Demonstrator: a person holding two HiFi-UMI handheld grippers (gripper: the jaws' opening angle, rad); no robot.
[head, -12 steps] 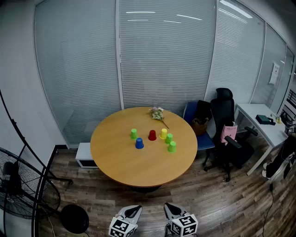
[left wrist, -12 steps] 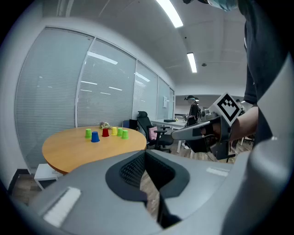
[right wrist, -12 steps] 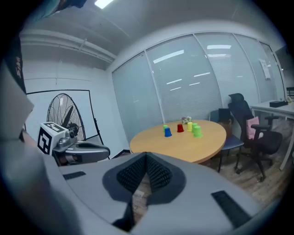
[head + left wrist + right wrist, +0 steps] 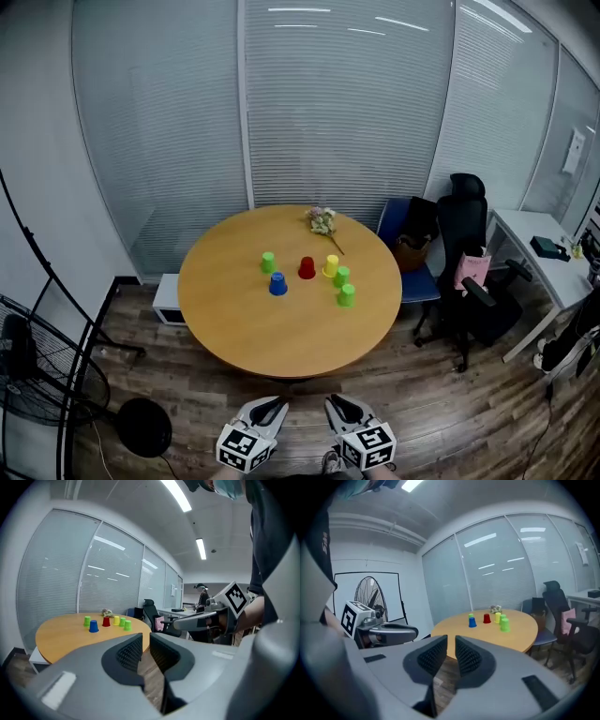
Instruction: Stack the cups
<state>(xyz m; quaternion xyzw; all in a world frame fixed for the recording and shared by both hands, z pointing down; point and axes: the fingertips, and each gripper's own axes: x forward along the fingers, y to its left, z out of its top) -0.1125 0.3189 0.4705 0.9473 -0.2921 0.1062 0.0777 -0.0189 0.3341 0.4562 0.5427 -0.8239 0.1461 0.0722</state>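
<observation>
Approach step, nothing stacked yet. Well ahead, on round wooden table [image 4: 281, 328]: six small upside-down plastic cups [image 4: 307, 268], green, blue, red, yellow, standing apart. Grey left gripper [image 4: 265, 412] and right gripper [image 4: 342, 410] clenched, empty. Next: close in, open, grasp one.

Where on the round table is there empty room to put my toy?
The table is bare across its whole near half, from the blue cup and the nearest green cup to the front edge, and along its left side. The middle is crowded with cups; flowers lie at the far edge.
</observation>
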